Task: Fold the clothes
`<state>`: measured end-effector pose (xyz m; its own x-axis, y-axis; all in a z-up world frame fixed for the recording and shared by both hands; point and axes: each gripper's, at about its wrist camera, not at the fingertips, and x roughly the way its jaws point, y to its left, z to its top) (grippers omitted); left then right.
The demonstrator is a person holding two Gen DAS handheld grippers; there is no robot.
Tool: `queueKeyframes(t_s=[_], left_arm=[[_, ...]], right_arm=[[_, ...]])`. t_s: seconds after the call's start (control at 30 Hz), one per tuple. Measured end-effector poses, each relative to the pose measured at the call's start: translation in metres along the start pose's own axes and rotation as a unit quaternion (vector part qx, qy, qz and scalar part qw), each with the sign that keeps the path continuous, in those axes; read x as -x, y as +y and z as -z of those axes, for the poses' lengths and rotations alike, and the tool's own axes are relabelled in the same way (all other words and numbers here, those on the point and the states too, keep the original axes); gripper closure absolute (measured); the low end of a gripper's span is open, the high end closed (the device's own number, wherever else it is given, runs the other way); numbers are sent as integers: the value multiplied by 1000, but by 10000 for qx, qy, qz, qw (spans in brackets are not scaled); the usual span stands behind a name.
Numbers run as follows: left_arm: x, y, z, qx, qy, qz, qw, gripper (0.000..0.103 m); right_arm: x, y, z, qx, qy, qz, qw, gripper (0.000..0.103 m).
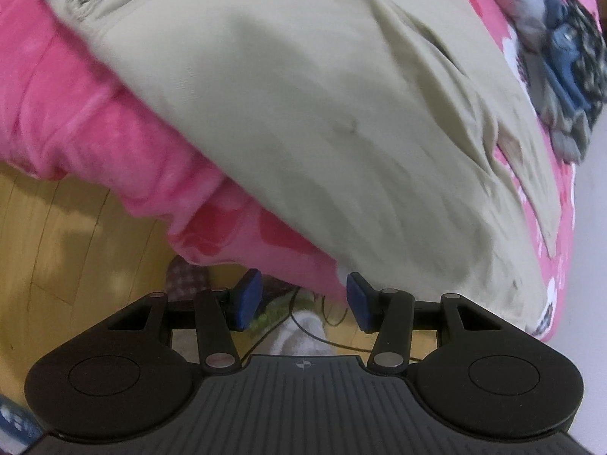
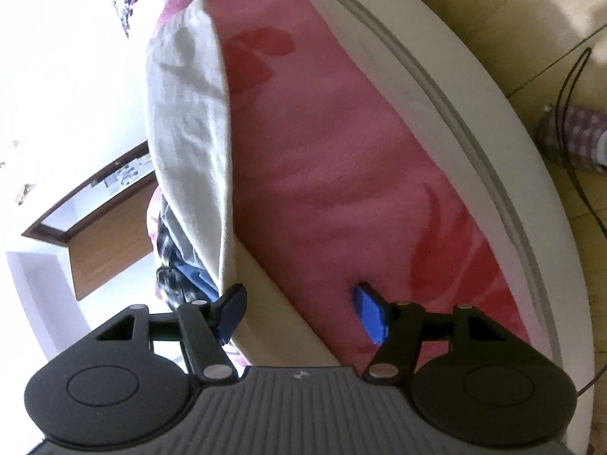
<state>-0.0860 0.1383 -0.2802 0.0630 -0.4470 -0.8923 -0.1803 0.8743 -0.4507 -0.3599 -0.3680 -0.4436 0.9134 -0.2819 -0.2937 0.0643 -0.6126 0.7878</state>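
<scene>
Khaki trousers (image 1: 322,121) on pink blanket (image 1: 95,121) ahead of left tool (image 1: 301,301), both tools agape, empty

A beige garment (image 1: 322,113) is lying on a pink blanket (image 1: 95,121) showing darker red patches. A pile of clothes (image 1: 565,72) is showing blue, grey and dark speckles. The pads (image 1: 248,297) are looking blue, the floor (image 1: 57,246) yellowish wood.
</scene>
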Motion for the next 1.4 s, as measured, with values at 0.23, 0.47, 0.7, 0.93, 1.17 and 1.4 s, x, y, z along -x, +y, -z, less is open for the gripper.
queueKeyframes(t_s=[0.23,0.47,0.7,0.93,1.17,1.4], left_arm=[[3,9,-11,550,-446,200,9973,49],[3,21,-18,1363,-718,486,9869,49],[-5,23,-27,1722,-763,501,9808,49],[-6,20,-30,1730,-733,463,9811,50],[-1,25,-29,1830,-693,488,9795,57],[-3,26,-30,1930,-738,536,9770,58]], right_arm=[[0,-2,1,-305,-134,-47,9994,36],[24,-26,19,-814,-592,-578,9932,35],[27,-42,32,-1302,-1011,-1079,9804,35],[29,-53,26,-1319,-1240,-1326,9745,35],[19,-39,22,-904,-910,-1434,9813,35],[23,-11,17,-157,-699,-924,9931,35]])
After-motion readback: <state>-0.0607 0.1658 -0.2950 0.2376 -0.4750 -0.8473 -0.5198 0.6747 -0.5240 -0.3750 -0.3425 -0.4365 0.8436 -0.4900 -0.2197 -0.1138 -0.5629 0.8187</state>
